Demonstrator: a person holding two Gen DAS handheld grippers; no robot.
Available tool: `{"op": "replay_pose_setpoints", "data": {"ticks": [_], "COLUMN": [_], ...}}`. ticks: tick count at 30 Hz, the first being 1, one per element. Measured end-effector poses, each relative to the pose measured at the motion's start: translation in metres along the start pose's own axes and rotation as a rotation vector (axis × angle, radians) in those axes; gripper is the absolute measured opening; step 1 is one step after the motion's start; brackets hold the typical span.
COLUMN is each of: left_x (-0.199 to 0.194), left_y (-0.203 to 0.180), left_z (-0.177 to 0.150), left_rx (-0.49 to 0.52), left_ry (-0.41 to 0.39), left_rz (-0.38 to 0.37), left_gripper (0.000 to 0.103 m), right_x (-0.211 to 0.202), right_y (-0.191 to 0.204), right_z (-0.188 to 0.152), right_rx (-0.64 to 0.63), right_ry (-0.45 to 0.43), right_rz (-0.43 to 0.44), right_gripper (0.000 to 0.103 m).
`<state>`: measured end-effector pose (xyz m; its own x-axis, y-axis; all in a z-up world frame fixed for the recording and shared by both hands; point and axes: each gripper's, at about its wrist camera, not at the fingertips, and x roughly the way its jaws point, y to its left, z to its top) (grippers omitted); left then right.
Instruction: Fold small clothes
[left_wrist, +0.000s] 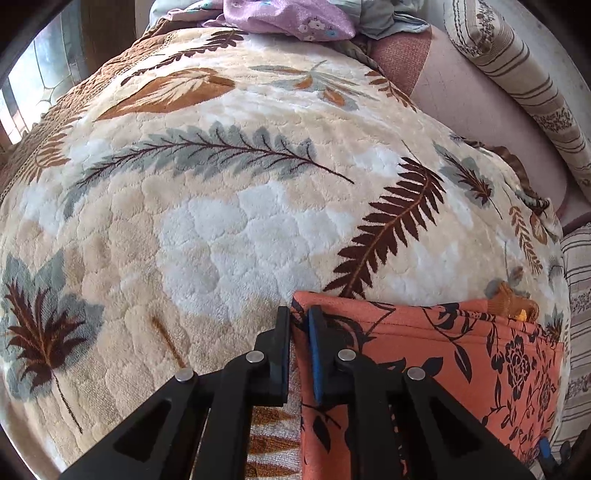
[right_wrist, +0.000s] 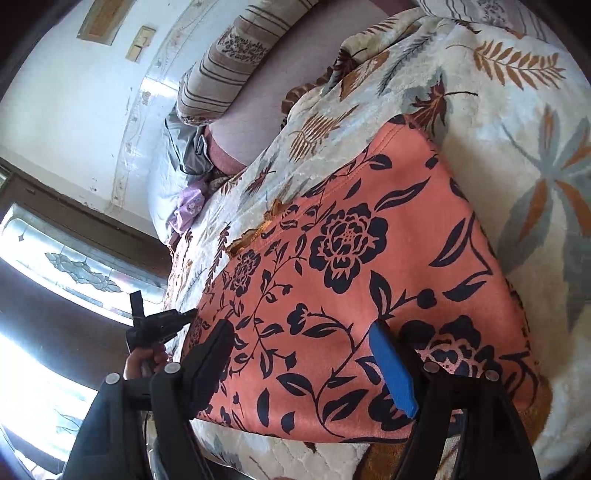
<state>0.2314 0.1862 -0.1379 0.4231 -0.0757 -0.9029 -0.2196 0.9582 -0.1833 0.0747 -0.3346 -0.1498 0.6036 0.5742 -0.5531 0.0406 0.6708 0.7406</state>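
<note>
An orange garment with a black flower print (left_wrist: 436, 354) lies folded on a leaf-patterned plush blanket (left_wrist: 229, 221). In the left wrist view my left gripper (left_wrist: 298, 321) is shut on the garment's left corner, its jaws nearly together with the cloth edge pinched between them. In the right wrist view the garment (right_wrist: 351, 266) fills the middle. My right gripper (right_wrist: 301, 334) is open, its jaws wide apart just over the garment's near edge, holding nothing. The left gripper (right_wrist: 162, 325) and the hand holding it show at the garment's left side.
A pile of purple and grey clothes (left_wrist: 295, 18) lies at the blanket's far end. Striped pillows (left_wrist: 524, 85) and a pink sheet (left_wrist: 476, 107) lie to the right. A window (right_wrist: 74, 269) and white wall (right_wrist: 74, 92) are beyond the bed.
</note>
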Motion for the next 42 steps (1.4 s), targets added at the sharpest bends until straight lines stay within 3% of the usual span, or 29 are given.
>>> {"op": "replay_pose_setpoints", "data": {"ticks": [3,6,8,10,11,15,16,18,20,24,27,28,29,30,33,34,35,37,38,39,42], "left_x": [-0.002,-0.002,-0.002,0.000,-0.005,-0.040,-0.045,-0.050,-0.045,-0.035,-0.017,-0.011,-0.007,-0.008,-0.001,-0.002,-0.005,-0.010,-0.014,-0.021,-0.049], "left_y": [0.003,0.008,0.013,0.025,0.029,0.028,0.029,0.024,0.017,0.000,-0.012,-0.014,-0.016,-0.016,-0.012,-0.011,-0.011,-0.007,-0.002,0.002,0.008], "left_z": [-0.001,-0.002,-0.004,-0.004,-0.003,-0.001,-0.001,-0.002,-0.006,-0.016,-0.013,-0.012,-0.011,-0.011,-0.011,-0.012,-0.011,-0.011,-0.011,-0.013,-0.023], "left_rx": [0.009,-0.001,0.009,-0.029,-0.049,-0.009,-0.011,0.006,0.012,0.025,0.032,0.036,0.045,0.038,0.010,0.009,0.010,-0.016,-0.034,-0.049,-0.035], "left_ry": [-0.004,-0.005,-0.003,0.006,0.014,-0.056,-0.056,-0.066,-0.042,-0.027,-0.002,0.009,0.010,-0.006,-0.004,-0.009,-0.014,-0.014,-0.012,-0.028,-0.101], "left_rz": [0.011,0.011,0.087,0.029,-0.007,-0.124,-0.169,-0.184,-0.203,-0.262,-0.229,-0.185,-0.143,-0.127,-0.097,-0.098,-0.094,-0.091,-0.086,-0.075,-0.043], "left_gripper": [0.010,0.010,0.001,0.002,0.000,0.000,0.004,0.011,0.035,0.041,0.041,0.010,0.005,0.005,0.005,0.005,0.005,0.008,0.011,0.012,0.015], "right_x": [-0.002,0.012,0.024,0.043,0.048,0.035,0.029,0.022,0.023,0.030,0.047,0.056,0.064,0.070,0.071,0.071,0.068,0.060,0.052,0.041,0.000], "right_y": [0.002,-0.006,-0.023,-0.044,-0.051,-0.038,-0.035,-0.034,-0.038,-0.047,-0.052,-0.055,-0.057,-0.058,-0.066,-0.071,-0.071,-0.062,-0.058,-0.054,-0.039], "right_z": [0.013,0.049,0.083,0.114,0.126,0.148,0.150,0.151,0.150,0.144,0.147,0.147,0.148,0.149,0.157,0.160,0.162,0.159,0.157,0.154,0.133], "right_rx": [-0.017,0.016,0.083,0.168,0.190,0.078,0.039,-0.020,-0.035,-0.043,-0.054,-0.057,-0.053,-0.056,-0.061,-0.027,-0.012,-0.037,-0.046,-0.046,-0.048], "right_ry": [0.014,0.040,0.022,0.060,0.064,0.020,0.003,-0.020,0.001,0.035,0.084,0.111,0.129,0.149,0.112,0.104,0.088,0.054,0.036,0.008,-0.070], "right_rz": [-0.001,0.035,0.006,0.035,0.007,-0.028,-0.068,-0.150,-0.192,-0.202,-0.234,-0.242,-0.261,-0.309,-0.424,-0.414,-0.405,-0.436,-0.468,-0.482,-0.415], "right_gripper": [0.079,0.080,0.082,0.082,0.082,0.082,0.082,0.087,0.087,0.087,0.086,0.080,0.036,0.017,0.015,0.015,0.019,0.043,0.078,0.091,0.091]}}
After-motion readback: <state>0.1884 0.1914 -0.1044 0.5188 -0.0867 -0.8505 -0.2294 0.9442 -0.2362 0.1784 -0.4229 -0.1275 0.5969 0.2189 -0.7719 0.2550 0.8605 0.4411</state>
